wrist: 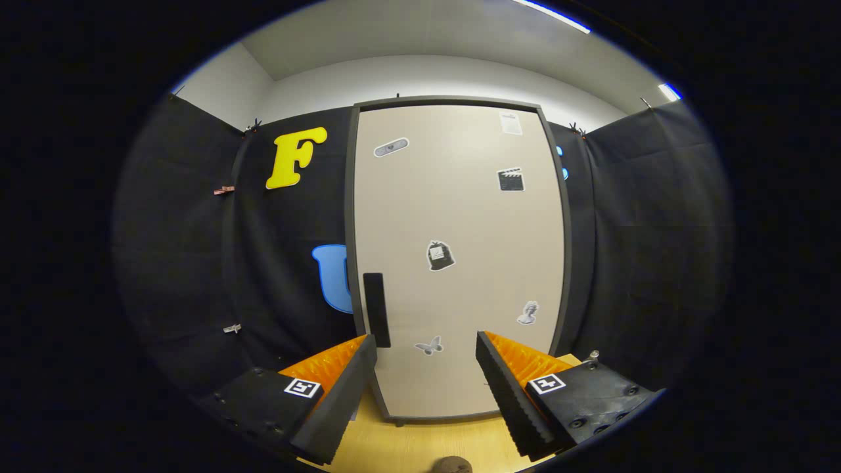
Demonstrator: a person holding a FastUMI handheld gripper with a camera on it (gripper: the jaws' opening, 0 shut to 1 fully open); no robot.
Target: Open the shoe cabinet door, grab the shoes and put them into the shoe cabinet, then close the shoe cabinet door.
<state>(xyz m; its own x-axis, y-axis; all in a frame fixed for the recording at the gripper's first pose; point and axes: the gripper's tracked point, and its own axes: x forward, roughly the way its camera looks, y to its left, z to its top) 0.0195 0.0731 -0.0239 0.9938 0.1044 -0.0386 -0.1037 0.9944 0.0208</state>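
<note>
A tall shoe cabinet stands straight ahead on the wooden floor, its beige door shut inside a dark frame. A dark vertical handle sits on the door's left edge, low down, just above my left finger's tip. Several small stickers dot the door. My gripper is open, its fingers spread wide with nothing between them, pointing at the lower part of the door. The rounded tip of a dark shoe peeks in on the floor below and between the fingers.
Black cloth walls close in the booth on both sides of the cabinet. A strip of light wooden floor lies between my fingers and the cabinet's base. Small clips hang on the left cloth.
</note>
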